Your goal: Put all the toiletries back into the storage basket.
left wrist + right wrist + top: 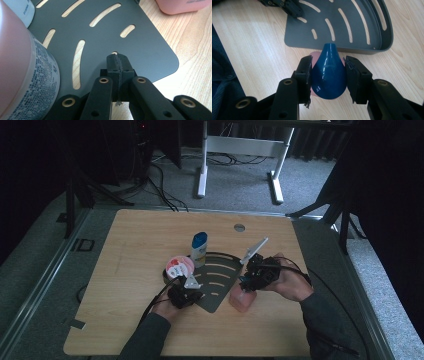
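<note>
A dark grey slotted corner tray (pixel 220 276) lies flat mid-table. My left gripper (pixel 194 295) is shut, and in the left gripper view its tips (pixel 116 56) sit low over the tray (pixel 100 37) floor beside a small hole, with nothing visible between them. Right of the tray stands a pink bottle (pixel 242 300) on the wood. My right gripper (pixel 248 282) is over it, and in the right gripper view its pads (pixel 309 71) press both sides of the bottle's blue teardrop cap (pixel 328 75).
A round pink-lidded tub (pixel 179 267) stands at the tray's left edge and looms beside my left jaws (pixel 22 75). A white bottle with a blue cap (pixel 199 247) stands upright behind it. The desk has a cable hole (pixel 239 227). Bare wood lies to the left and front.
</note>
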